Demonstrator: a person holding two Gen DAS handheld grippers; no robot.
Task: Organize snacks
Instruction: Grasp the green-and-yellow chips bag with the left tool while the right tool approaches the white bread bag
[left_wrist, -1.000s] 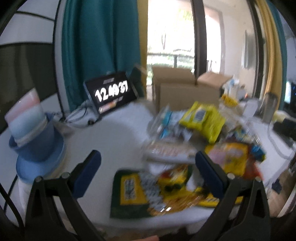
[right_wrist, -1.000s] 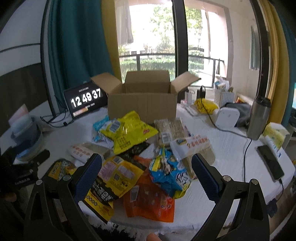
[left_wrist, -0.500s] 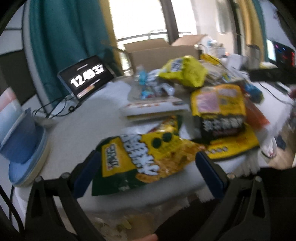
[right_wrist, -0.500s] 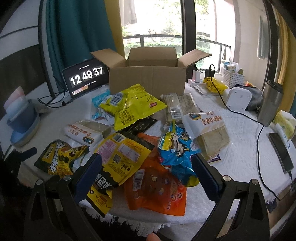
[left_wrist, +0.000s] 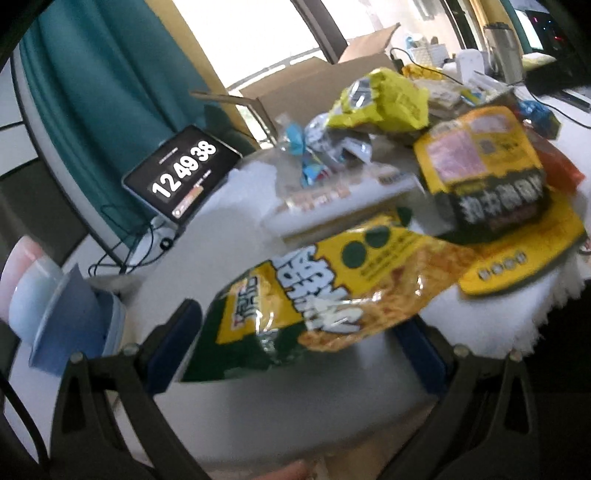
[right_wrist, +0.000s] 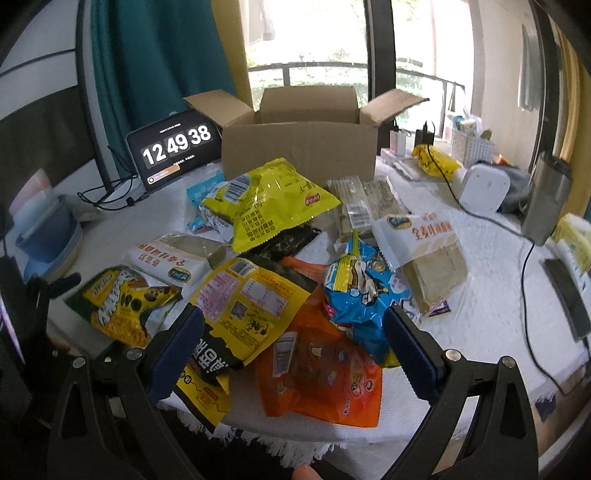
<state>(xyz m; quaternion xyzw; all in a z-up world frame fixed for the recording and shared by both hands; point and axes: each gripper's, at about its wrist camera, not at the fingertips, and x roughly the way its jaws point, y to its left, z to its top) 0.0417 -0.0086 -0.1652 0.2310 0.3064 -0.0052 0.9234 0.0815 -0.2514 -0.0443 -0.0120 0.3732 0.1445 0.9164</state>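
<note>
A: Item one, left gripper (left_wrist: 295, 350)?
B: Jaws spread wide, one on each side of the green-and-yellow snack bag (left_wrist: 325, 291), which lies flat at the near left edge of the white tablecloth (left_wrist: 236, 413). Whether the pads touch the bag cannot be told; the view is blurred.

A: Right gripper (right_wrist: 293, 343)?
B: Spread as well, holding nothing, hanging above the near edge of the pile over the orange packet (right_wrist: 325, 373) and the yellow-and-black bag (right_wrist: 243, 306).

A: Rest of the stock?
B: A yellow chip bag (right_wrist: 269, 199) on top at centre; a blue cartoon packet (right_wrist: 362, 291) to the right, touching a white-labelled bread pack (right_wrist: 424, 251); a second white pack (right_wrist: 170, 262) to the left; clear-wrapped seaweed strips (right_wrist: 362, 199) behind.

A: Container?
B: An open cardboard box (right_wrist: 299, 147), flaps up, at the back of the table just behind the pile.

A: Sundries?
B: A tablet clock (right_wrist: 173, 147) reading 12 49 38 left of the box; stacked blue bowls (right_wrist: 44, 229) at far left; a steel tumbler (right_wrist: 546, 199) at far right.
</note>
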